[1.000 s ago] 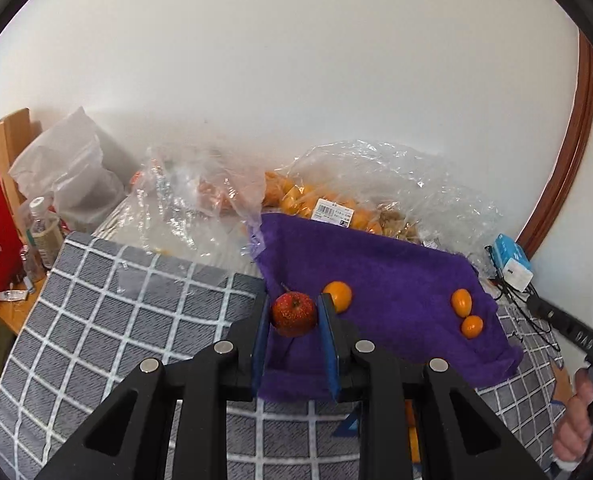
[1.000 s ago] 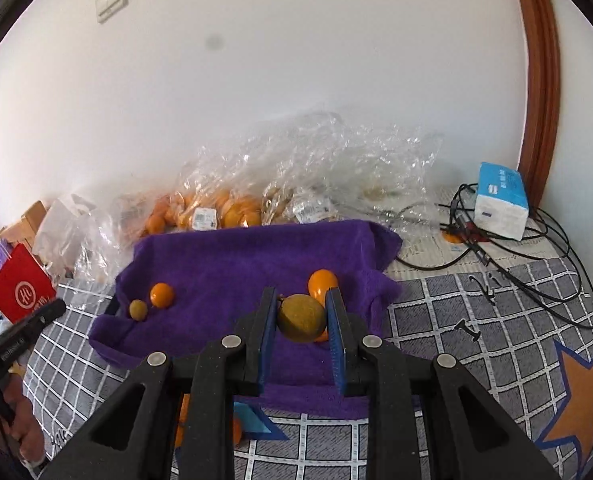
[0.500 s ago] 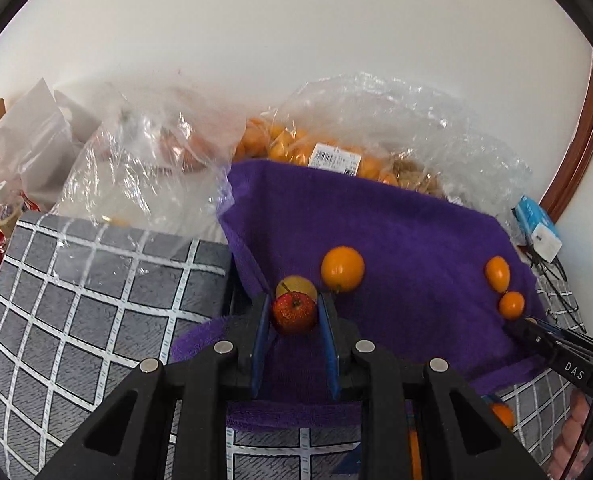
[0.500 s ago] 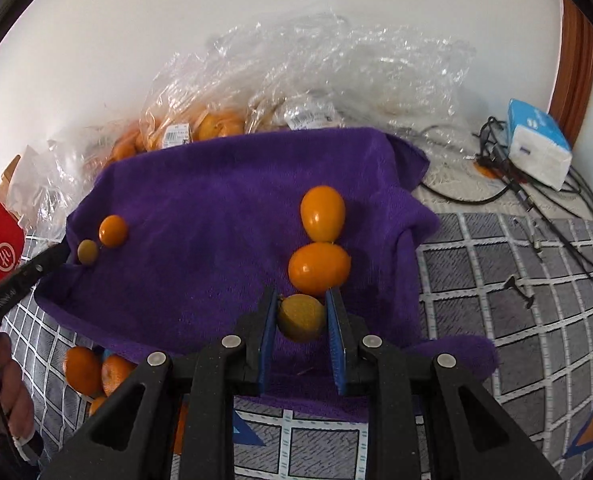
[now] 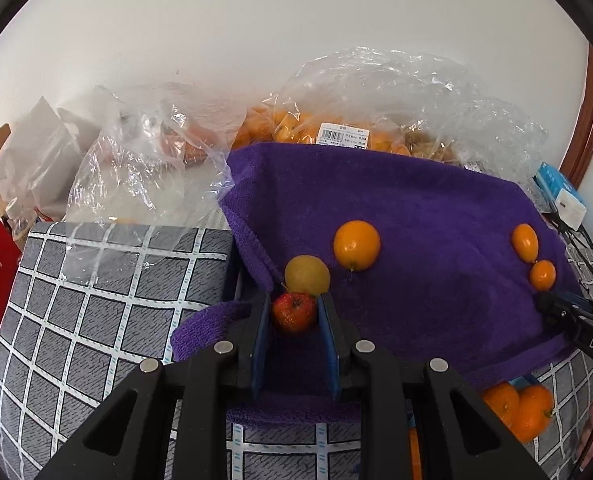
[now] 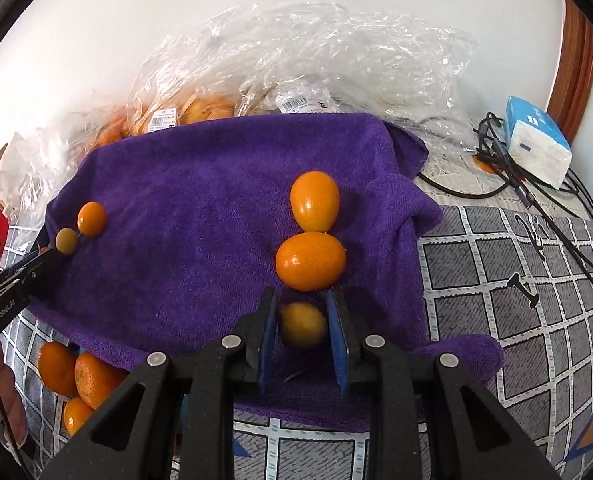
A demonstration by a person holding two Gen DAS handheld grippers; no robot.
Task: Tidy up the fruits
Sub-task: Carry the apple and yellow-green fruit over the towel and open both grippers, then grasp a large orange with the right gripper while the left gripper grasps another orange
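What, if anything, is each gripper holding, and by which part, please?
Left gripper: small red fruit, gripped across its sides. Right gripper: small yellow fruit, likewise held by its sides.

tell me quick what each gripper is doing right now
Left gripper: shut on the red fruit.
Right gripper: shut on the yellow fruit, just above the purple towel.

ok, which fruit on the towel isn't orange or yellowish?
The red one, in the left claw at the towel's near-left edge. The rest are orange or yellow-green.
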